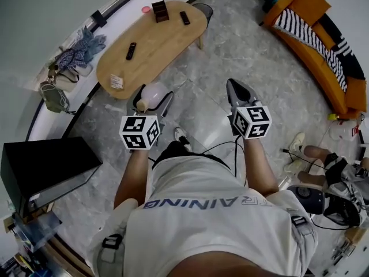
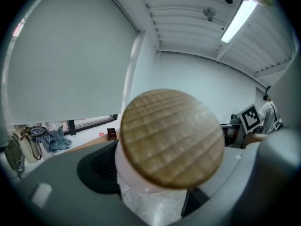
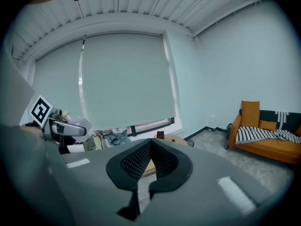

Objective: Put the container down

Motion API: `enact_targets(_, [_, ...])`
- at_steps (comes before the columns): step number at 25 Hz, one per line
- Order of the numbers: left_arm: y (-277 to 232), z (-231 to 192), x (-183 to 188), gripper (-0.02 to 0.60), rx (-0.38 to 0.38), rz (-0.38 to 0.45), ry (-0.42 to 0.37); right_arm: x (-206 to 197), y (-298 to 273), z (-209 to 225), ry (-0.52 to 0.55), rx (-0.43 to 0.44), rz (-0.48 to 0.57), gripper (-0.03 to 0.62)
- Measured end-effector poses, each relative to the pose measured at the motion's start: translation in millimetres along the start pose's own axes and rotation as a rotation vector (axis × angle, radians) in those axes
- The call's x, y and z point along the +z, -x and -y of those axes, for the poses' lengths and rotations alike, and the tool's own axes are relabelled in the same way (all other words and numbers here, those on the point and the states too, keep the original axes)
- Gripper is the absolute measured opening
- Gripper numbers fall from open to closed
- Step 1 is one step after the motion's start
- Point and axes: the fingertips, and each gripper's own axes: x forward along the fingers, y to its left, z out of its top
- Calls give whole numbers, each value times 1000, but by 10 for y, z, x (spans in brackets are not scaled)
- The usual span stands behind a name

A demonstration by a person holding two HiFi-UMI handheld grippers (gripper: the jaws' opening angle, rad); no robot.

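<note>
Container (image 2: pixel 141 185): a pale, translucent round jar with a flat, circular lid (image 2: pixel 171 138) of light wood with visible grain. It sits between the fingers (image 2: pixel 101 166) of the left gripper (image 1: pixel 152 101), which are clenched on its sides. One black, mesh-textured pad presses against the jar's left wall. In the head view the jar is held in the air just left of frame centre, over the grey marbled floor (image 1: pixel 230 45), off the lower end of the table (image 1: pixel 167 51).

The right gripper (image 3: pixel 150 147) carries nothing. Its two perforated black fingers (image 3: pixel 134 161) are clenched together, touching at their tips.

The table is one oval slab of pale wood in the upper middle of the head view. On it lie two slim dark objects (image 1: pixel 131 51), one dark box (image 1: pixel 159 10) and one small pink disc (image 1: pixel 146 9). One orange sofa (image 1: pixel 305 7) with a black-and-white striped throw (image 1: pixel 302 30) fills the upper right.

The jar's base is hidden behind the gripper body in the left gripper view, and the right-hand pad is covered by the lid. What the jar holds cannot be made out. The sofa is cut off by the right edge of the frame.
</note>
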Motion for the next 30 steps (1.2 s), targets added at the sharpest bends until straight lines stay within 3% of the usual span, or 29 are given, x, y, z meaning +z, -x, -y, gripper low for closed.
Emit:
enact_targets(8, [-376,-449,313,400,-8,-5,-10,350,-677,-84,25,29,9,15])
enact_targets(18, [-586,-946,614,400,47,32,20,713,-1311,-195,70,81,7,15])
enact_targets(25, [-982,-1151,814,400,95,38,26,828,-1851,-10,66,135,1,15])
enact_targets(30, [-1331,-1318,1007,400,160,45,47,1027,-2443,179,67,221,-1,15])
